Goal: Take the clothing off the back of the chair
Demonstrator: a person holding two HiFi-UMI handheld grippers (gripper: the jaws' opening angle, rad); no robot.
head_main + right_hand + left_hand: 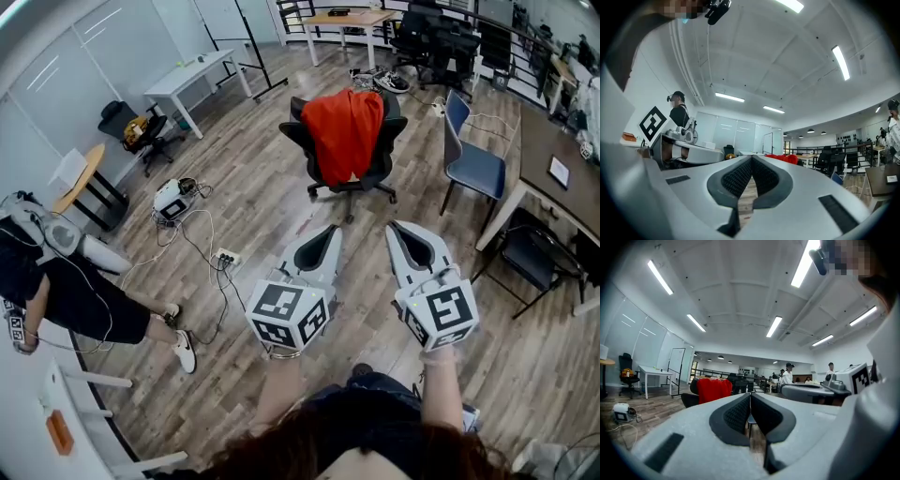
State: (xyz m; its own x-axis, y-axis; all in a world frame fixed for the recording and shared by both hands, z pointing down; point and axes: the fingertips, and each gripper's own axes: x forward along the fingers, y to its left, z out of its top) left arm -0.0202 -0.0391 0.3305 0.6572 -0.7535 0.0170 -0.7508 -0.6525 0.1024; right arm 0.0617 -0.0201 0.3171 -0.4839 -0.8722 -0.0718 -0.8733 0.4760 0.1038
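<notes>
Far across the wood floor (pixel 262 216), at the middle of the head view, the red clothing (pixel 344 133) hangs over the back of the black office chair (pixel 382 161). It covers the backrest, so only the chair's sides and wheeled base show. Whether it is a jacket or a shirt is hard to make out. Nearest the camera, well apart from the chair, the left claw (pixel 330 231) and the right claw (pixel 397 227) are held level side by side, each with its jaws pressed together and nothing between them. In the right gripper view just a red sliver shows past the jaw. A blue chair (pixel 473 164) stands right of the black one, beside a dark desk (pixel 553 141) cut off at the picture's edge.
</notes>
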